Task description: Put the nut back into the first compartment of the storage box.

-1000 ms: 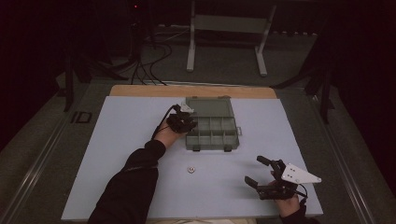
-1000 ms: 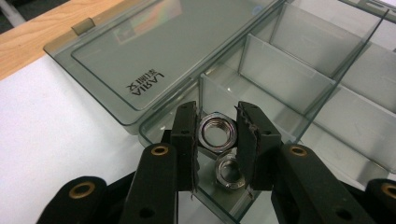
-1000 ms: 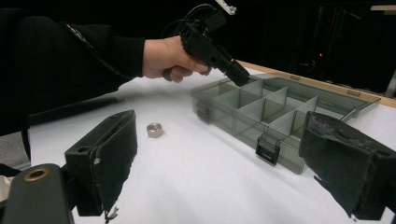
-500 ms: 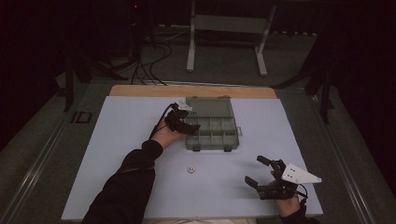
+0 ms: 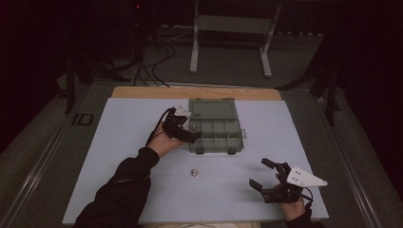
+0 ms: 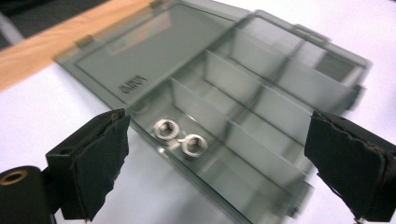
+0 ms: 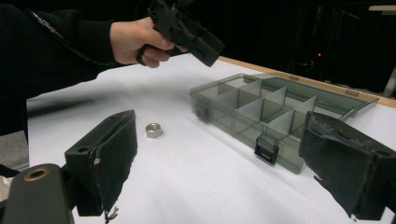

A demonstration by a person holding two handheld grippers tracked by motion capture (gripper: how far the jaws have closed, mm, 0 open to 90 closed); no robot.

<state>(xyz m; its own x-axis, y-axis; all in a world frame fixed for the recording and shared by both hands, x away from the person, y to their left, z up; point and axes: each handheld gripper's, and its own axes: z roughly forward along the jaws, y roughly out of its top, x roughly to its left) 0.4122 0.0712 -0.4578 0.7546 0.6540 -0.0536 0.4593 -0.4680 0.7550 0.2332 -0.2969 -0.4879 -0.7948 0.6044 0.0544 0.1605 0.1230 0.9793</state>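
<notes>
Left hand-held gripper [image 5: 190, 135] hangs wide open and empty over the organiser box [image 5: 216, 126]; right hand-held gripper [image 5: 263, 176] likewise. Risk: the loose nut [image 5: 194, 172] rolls if clipped off-centre.

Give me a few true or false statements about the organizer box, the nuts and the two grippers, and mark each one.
1. The organizer box has its lid open. True.
2. Two nuts lie in one compartment. True.
3. The left gripper is clamped on a nut. False: its jaws are open and empty, over the box.
4. A loose nut lies on the table in front of the box. True.
5. The right gripper is shut. False: its jaws are apart.
</notes>
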